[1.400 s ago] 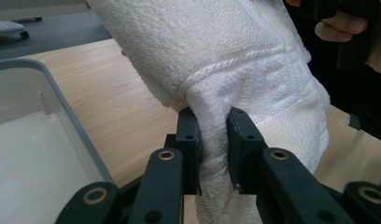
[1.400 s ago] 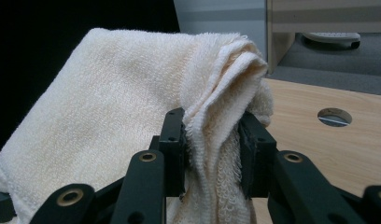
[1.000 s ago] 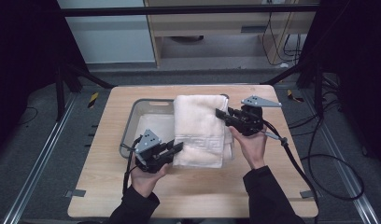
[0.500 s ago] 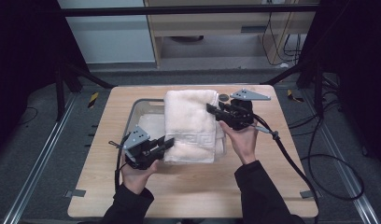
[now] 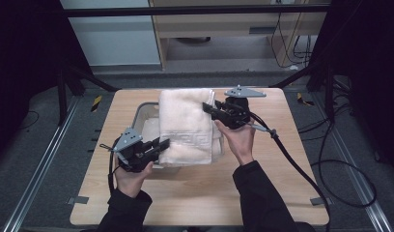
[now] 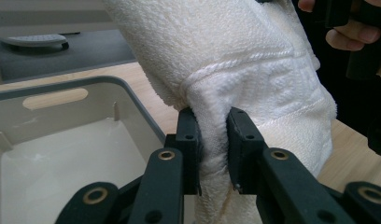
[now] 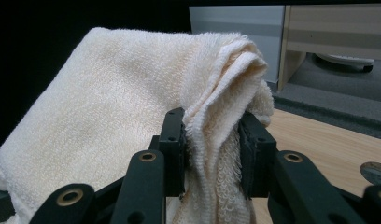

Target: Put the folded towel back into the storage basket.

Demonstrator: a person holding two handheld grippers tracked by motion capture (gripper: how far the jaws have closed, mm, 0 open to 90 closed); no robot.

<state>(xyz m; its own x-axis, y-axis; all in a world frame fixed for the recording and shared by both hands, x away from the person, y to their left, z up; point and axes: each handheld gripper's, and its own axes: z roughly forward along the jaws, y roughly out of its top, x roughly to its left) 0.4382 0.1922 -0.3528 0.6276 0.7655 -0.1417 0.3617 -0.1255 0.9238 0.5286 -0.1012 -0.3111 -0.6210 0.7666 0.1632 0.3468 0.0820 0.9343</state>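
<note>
— Over the middle of the wooden table (image 5: 200, 193) we see a folded cream towel (image 5: 185, 126), stretched between our two grippers above a grey bin (image 5: 141, 112). Do we agree on that?

— We do. The towel's greek-key border runs across its near end in the high view, and the bin's pale floor (image 6: 62, 172) lies below and to the left in the left gripper view.

— What can we say of the left gripper (image 5: 160, 145)?

— Its jaws are nearly closed, with a thick fold of the towel's near edge pinched between them; in the left gripper view the cloth bulges out above and below the black pads (image 6: 188, 149). Our left hand (image 5: 130, 176) holds it from below, at the near left corner of the towel.

— And the right gripper (image 5: 208, 109)?

— It is clamped too, on several bunched layers at the towel's far right side. In the right gripper view the layers stand up between the jaws and the rest of the towel slopes away to the left. Our right hand (image 5: 238, 140) grips its body, the grey three-cornered plate (image 5: 245, 92) sits on top, and its black cable (image 5: 301, 169) trails off over the table's right side.

— Does the towel touch the bin?

— We cannot tell; the towel covers the bin's right part from above.
</note>
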